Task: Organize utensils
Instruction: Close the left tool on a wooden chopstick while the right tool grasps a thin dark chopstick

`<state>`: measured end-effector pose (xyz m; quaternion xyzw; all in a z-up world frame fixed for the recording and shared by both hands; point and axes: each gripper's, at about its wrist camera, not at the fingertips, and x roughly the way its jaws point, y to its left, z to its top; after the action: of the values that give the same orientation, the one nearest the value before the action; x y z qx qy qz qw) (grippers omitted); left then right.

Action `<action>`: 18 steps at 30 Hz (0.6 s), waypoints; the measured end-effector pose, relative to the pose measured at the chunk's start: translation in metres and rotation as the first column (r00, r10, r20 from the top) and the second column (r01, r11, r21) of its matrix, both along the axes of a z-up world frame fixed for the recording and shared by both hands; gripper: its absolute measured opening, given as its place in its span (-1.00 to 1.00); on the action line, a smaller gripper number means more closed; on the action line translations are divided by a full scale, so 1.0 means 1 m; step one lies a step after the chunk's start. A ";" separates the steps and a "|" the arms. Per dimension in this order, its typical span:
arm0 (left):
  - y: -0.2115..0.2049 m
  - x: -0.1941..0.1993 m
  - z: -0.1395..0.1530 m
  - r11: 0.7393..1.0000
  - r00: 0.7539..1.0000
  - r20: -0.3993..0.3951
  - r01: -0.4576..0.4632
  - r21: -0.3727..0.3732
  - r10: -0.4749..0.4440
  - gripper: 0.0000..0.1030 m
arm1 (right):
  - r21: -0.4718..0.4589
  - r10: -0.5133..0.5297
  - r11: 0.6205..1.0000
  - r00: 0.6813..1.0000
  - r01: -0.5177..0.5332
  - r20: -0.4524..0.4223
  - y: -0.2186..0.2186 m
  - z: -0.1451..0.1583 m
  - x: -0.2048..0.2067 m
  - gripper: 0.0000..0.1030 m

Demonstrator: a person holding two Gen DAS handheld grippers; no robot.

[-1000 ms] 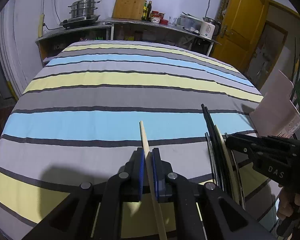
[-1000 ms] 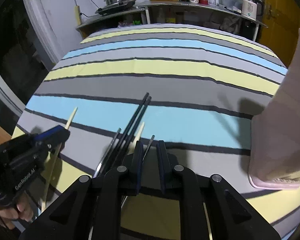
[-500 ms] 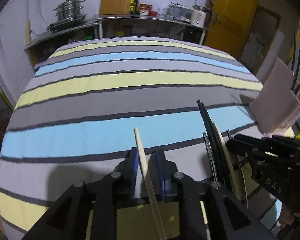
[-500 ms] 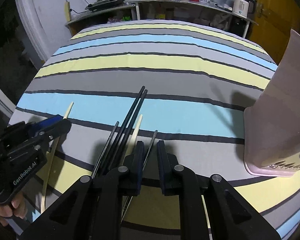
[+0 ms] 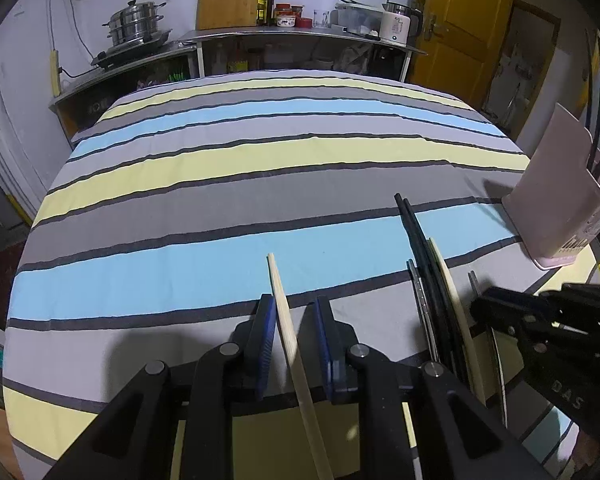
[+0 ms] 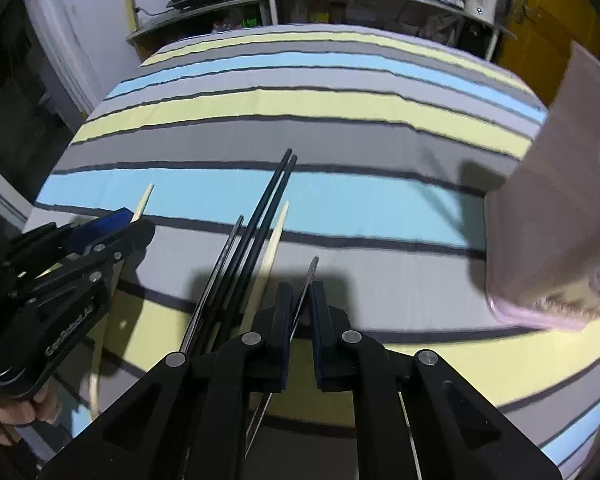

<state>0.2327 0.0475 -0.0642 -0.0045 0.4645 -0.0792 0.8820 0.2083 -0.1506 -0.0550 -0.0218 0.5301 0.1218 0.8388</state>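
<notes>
Nearest the lens, the left hand-held gripper (image 5: 294,316) stood slackly parted around a pale wooden chopstick (image 5: 288,332) that leaned on its left pad, free of the right one. The right hand-held gripper (image 6: 300,304) was closing on a thin metal chopstick (image 6: 306,286) lying between its pads, not yet pinched. Just beside it lay a black pair (image 6: 266,216), another metal stick (image 6: 220,264) and a second wooden one (image 6: 274,236), all on the striped bedspread (image 5: 260,208). Farther right stood the pink holder (image 5: 560,196). The thin metal stick could likely roll or twist out as the pads met it off-centre, and the loose wooden chopstick might slip.
</notes>
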 end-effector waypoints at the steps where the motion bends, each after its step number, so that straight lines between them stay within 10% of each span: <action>1: 0.000 0.000 0.000 1.000 1.000 0.001 -0.001 0.001 0.001 -0.62 | 0.004 -0.003 1.000 1.000 0.003 -0.004 -0.001 0.000 -0.002 -0.83; 18: 0.014 0.002 -0.001 0.998 1.000 0.004 -0.026 -0.064 0.026 -0.88 | 0.084 -0.016 0.996 1.000 0.017 -0.019 -0.007 -0.001 -0.012 -0.92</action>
<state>0.2348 0.0617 -0.0656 -0.0383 0.4595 -0.0826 0.8835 0.1962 -0.1575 -0.0560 0.0192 0.5325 0.1374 0.8350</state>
